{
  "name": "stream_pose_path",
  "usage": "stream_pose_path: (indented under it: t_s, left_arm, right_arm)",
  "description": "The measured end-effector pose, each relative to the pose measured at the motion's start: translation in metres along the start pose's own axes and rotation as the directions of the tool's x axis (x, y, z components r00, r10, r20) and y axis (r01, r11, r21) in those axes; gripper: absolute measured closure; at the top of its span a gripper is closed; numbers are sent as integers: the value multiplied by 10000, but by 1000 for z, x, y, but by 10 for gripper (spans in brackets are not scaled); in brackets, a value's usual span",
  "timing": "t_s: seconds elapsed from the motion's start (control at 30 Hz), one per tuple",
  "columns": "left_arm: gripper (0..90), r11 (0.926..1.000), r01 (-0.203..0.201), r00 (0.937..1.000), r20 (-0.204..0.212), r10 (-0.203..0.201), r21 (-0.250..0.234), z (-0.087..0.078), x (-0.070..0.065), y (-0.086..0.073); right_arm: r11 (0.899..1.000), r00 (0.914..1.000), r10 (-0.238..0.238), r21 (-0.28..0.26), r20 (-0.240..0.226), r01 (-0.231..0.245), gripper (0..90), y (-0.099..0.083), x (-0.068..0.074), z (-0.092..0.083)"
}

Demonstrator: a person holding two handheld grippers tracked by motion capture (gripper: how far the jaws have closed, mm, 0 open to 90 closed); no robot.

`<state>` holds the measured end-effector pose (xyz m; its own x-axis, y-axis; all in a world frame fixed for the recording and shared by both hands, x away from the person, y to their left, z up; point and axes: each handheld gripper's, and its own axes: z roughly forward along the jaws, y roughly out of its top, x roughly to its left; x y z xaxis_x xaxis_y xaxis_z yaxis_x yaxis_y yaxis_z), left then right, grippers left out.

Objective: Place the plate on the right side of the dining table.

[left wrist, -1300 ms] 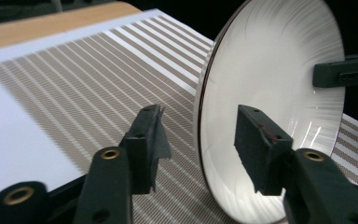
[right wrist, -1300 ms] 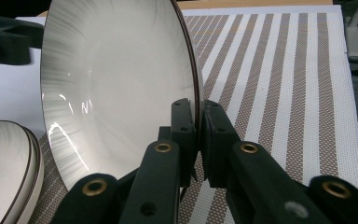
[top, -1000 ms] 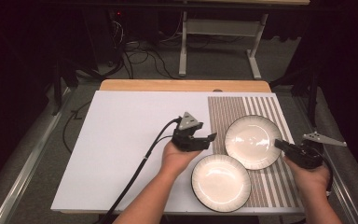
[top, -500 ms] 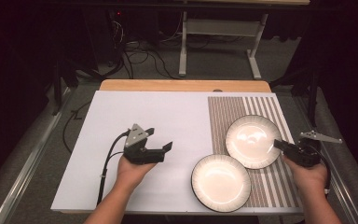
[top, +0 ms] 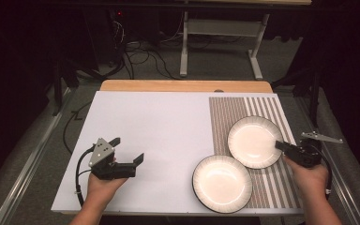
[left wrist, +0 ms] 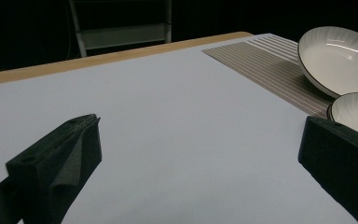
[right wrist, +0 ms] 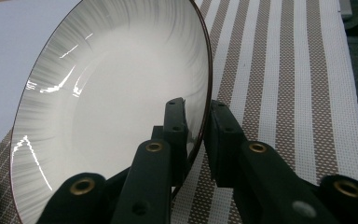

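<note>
Two white plates with dark streaked rims sit at the right. The far plate lies on the striped mat, and its edge overlaps the near plate. My right gripper is shut on the far plate's right rim, one jaw inside the bowl and one outside. My left gripper hovers low over the white tabletop at the front left. Its jaws have just been opening and stand wide with nothing between them. In the left gripper view both plates lie far off to the right.
The white board spans the table's left and middle, with a wooden edge at the back. A metal stand and cables are on the floor behind. A black cable trails from my left gripper.
My left hand has moved left across the white board, away from the near plate, and its jaws have spread wider. My right gripper has stayed on the far plate's rim.
</note>
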<state>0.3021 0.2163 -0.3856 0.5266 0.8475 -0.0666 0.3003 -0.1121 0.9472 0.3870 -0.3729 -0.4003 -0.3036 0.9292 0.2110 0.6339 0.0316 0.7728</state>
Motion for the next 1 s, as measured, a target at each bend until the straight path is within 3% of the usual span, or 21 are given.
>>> stream_pose_path:
  t_s: [0.17, 0.43, 0.53, 0.87, 1.0]
  left_arm:
    - [0, 9993, -197, 9997, -168, 192, -310, -9, 5, -1]
    - [0, 9975, -500, 9987, 10, 501, -500, -8, -4, 1]
    - [0, 9976, -548, 9984, 75, 552, -433, -6, -5, 0]
    - [0, 9983, -527, 9986, -21, 526, -252, -4, -2, 0]
    - [0, 9992, -372, 9993, -50, 371, -168, -3, 1, -2]
  right_arm:
    - [9995, 9995, 303, 74, 4, -303, 811, 0, -3, 4]
    - [9977, 9980, 616, 285, 154, -620, 807, 0, -8, 11]
    - [9976, 9971, 428, 515, 629, -461, 803, 0, -9, 15]
    - [9983, 9946, 309, 467, 989, -357, 793, -2, -7, 19]
    - [9992, 9912, 10, 405, 1321, -64, 719, -1, -6, 17]
